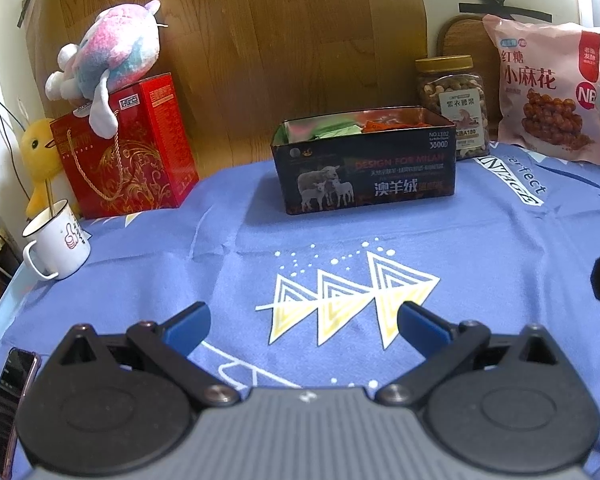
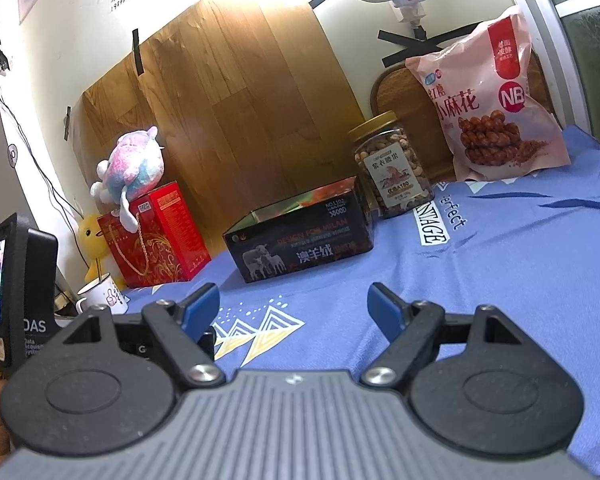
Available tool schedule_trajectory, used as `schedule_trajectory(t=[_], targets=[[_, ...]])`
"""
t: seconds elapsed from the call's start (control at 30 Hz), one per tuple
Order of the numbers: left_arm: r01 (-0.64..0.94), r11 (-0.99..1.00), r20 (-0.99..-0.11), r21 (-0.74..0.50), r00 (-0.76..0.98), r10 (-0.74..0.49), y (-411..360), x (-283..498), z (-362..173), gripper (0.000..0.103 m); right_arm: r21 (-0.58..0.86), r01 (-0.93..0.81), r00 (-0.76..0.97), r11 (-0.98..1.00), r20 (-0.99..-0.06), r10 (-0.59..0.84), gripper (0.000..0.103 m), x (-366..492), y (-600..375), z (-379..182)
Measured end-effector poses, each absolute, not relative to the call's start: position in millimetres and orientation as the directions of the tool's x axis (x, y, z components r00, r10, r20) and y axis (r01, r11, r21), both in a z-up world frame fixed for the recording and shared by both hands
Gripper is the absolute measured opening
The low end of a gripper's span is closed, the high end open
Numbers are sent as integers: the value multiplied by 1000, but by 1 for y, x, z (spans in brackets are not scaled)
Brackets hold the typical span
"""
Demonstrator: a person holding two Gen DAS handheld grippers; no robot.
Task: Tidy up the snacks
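An open black tin [image 1: 364, 176] [image 2: 300, 240] with sheep printed on its side stands at the back of the blue cloth; green and orange snack packets [image 1: 340, 126] lie inside it. Right of the tin is a clear jar of nuts [image 1: 454, 100] [image 2: 392, 168] with a yellow lid. A pink snack bag [image 1: 548, 88] [image 2: 488, 100] leans on the wall at the far right. My left gripper [image 1: 304, 322] is open over the cloth, well short of the tin, holding nothing. My right gripper [image 2: 294, 306] is also open and holds nothing.
A red gift box [image 1: 128, 152] [image 2: 156, 236] with a pastel plush toy [image 1: 112, 56] on top stands at the back left, beside a yellow duck toy [image 1: 38, 156]. A white mug [image 1: 58, 242] and a phone [image 1: 8, 404] lie near the left edge. The other handheld device [image 2: 16, 292] shows at left.
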State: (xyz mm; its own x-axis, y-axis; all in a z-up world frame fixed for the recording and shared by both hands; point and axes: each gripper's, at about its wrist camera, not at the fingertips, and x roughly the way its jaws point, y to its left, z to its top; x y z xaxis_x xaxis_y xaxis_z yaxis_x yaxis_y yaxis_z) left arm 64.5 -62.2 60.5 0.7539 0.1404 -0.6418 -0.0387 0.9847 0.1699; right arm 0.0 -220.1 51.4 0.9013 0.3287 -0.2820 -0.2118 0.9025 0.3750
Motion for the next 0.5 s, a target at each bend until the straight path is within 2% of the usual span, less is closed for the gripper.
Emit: schedule_trajectory(t=[0.5], targets=[[-40, 986, -644, 161, 753, 135, -59, 64, 61, 103, 377, -209, 901, 902, -285, 328, 83, 0, -219, 50]])
